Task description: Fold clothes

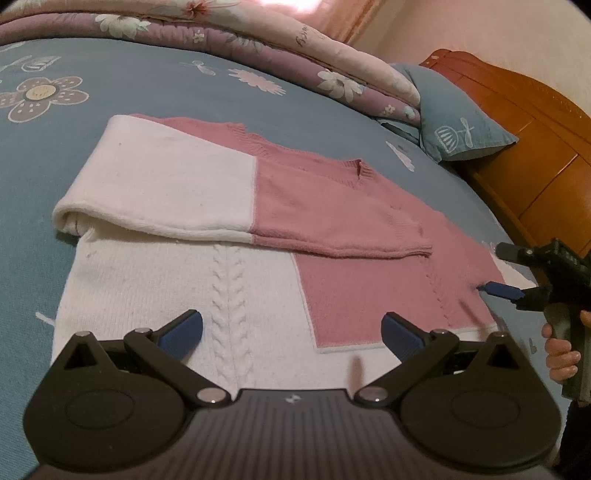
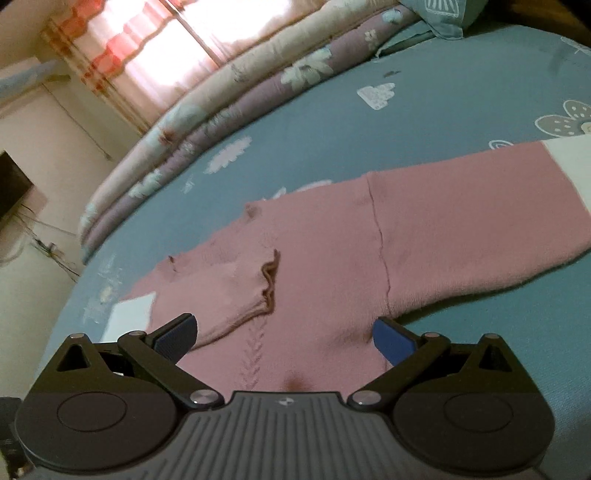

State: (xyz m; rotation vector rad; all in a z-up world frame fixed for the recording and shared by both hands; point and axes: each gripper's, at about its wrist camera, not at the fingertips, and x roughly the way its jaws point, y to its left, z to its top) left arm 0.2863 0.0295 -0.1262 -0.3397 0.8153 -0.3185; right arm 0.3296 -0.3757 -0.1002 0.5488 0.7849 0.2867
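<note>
on blue floral bedsheet [image 1: 155, 88], pink-and-white knit sweater [image 1: 258, 229] flat, sleeves folded across, both grippers' fingers apart

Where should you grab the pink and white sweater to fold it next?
Probably the sweater's near bottom hem: left hand-held gripper on the white corner, right hand-held gripper on the pink. It lies flat, the sleeve already folded across, so slide in low from the near edge.

Blue flower-printed bedsheet [image 1: 258, 99] covers bed. Rolled purple-and-cream floral quilt [image 1: 258, 33] along far edge. Blue pillow [image 1: 454, 122] against orange-brown wooden headboard [image 1: 524, 122]. Bright window behind pink-and-white curtain [image 2: 122, 48]. Dark screen [image 2: 13, 184] on cream wall.
</note>
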